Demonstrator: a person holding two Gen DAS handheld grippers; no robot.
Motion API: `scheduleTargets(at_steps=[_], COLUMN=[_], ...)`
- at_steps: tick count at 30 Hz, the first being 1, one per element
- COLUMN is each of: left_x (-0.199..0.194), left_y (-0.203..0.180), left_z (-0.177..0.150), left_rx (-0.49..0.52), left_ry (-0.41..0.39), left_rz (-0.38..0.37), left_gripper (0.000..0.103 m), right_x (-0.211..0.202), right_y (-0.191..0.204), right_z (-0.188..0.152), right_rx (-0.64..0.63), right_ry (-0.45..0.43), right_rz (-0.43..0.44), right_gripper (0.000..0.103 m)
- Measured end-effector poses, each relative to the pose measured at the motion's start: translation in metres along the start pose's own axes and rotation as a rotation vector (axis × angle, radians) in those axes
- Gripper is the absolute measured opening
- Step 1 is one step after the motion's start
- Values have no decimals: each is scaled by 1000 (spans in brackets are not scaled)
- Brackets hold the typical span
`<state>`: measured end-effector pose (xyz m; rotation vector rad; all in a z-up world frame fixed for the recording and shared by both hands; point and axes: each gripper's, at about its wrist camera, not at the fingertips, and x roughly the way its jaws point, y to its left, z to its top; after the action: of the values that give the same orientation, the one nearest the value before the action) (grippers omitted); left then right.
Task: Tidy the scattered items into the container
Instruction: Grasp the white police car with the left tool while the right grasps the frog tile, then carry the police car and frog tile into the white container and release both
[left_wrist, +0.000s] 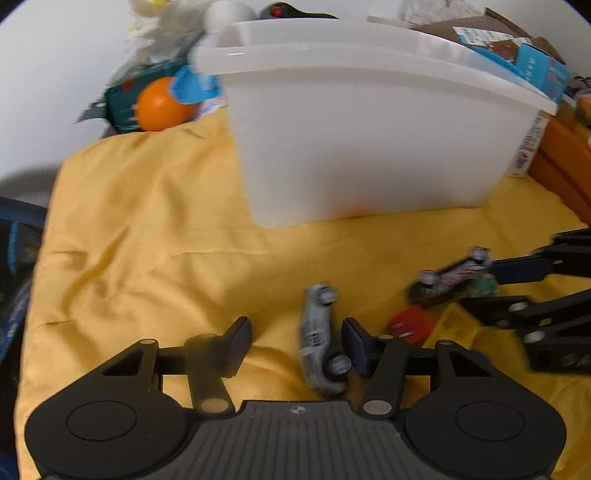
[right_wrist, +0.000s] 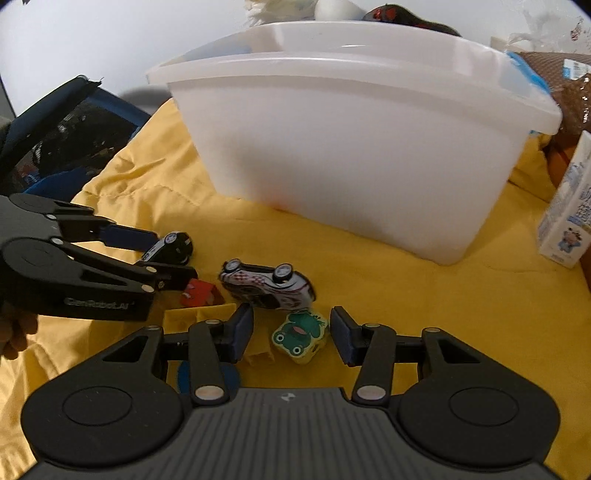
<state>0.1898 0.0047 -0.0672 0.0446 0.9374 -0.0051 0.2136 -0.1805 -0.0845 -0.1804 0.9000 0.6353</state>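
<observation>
Claws (left_wrist: 295, 343) (right_wrist: 291, 338) low, open, flanking toy cars (left_wrist: 319, 343).

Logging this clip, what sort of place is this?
Probably a bed or table at home, used as a play corner: a yellow cloth, toy cars and a white plastic bin amid household clutter.

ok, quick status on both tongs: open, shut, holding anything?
Left tongs: open, gray toy car between the fingers, not yet clamped.
Right tongs: open, frog toy between the fingers, nothing held.

Milk carton (right_wrist: 567, 206) on yellow cloth (right_wrist: 406, 295)
</observation>
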Motion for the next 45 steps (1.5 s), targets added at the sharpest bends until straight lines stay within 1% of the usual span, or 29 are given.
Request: scheduleTargets(at_steps=[2, 4, 5, 8, 10, 13, 14, 15, 17, 19, 20, 21, 22, 23, 24, 28, 29, 31, 33, 35, 36, 38, 40, 43, 45], left_x=[-4, -5, -5, -5, -3, -1, -1, -1, -3, -4, -3, -2, -2, -2, -3, -5, -6, -5, -5, -5, -6, -6, -6, -6, -5], left_y=[9, 10, 10, 3, 1, -2, -3, -4, -2, -1, -1, -2, -3, -4, -6, -5, -3, 1, 0, -3, -4, -5, -5, -2, -2], left_z=[-5, -9, -10, -11, -9, -8, -8, -8, -8, -9, -10, -11, -11, -11, -11, -13, -13, -14, -14, -14, -14, -15, -15, -15, -15], left_rx=[-7, 0, -5, 4, -3, 6, 18, 29, 28, 30, 40, 47, 50, 58, 68, 66, 60, 48, 44, 44, 44, 45, 38, 40, 35], left_ry=[-22, -27, -25, -32, -37, -50, -54, -63, -75, -84, -86, -85, -83, -88, -88, -85, -83, -82, -83, -83, -84, -86, -87, -88, -86], left_rz=[-3, -3, -13, -20, -24, -29, -28, -27, -35, -43, -41, -42, -51, -60, -65, -70, -70, -73, -71, -73, -74, -72, -72, -76, -76], left_gripper=[58, 58, 57, 57, 57, 55, 52, 46, 44, 44, 43, 37, 34, 25, 24, 24, 24, 26, 26, 26, 26, 26, 26, 26, 26], right_x=[-6, -12, -14, -15, -14, -7, -4, -1, 1, -1, -2, -2, -3, -3, -2, -7, -9, -20, -26, -22, -19, -17, -14, -19, -14], right_y=[-2, -9, -12, -17, -13, -2, 3, 5, 5, 1, -1, -1, 0, 1, 2, 1, 0, -6, -16, -21, -20, -14, -9, -10, -5], right_z=[-5, -11, -14, -15, -12, -5, -4, -3, -5, -6, -9, -11, -13, -13, -12, -13, -15, -17, -18, -18, -17, -19, -19, -18, -20], right_rx=[-12, 4, 17, 51, 46, 41, 40, 42, 58, 94, 90, 74, 59, 51, 50, 74, 82, 120, 177, 206, 186, 136, 90, 111, 59], right_ry=[-11, -20, -22, -22, -27, -25, -24, -22, -20, -27, -26, -28, -29, -26, -22, -17, -14, -62, -100, -79, -58, -54, -41, -77, -43], right_rz=[-13, -29, -31, -29, -28, -3, -2, -3, -27, -28, -32, -30, -30, -25, -23, -5, 0, 22, 5, 9, 3, 6, -16, -42, -45], right_gripper=[49, 49, 49, 49, 49, 49, 49, 48, 47, 47, 47, 47, 47, 47, 45, 44, 46, 48, 51, 50, 48, 46, 40, 39, 37])
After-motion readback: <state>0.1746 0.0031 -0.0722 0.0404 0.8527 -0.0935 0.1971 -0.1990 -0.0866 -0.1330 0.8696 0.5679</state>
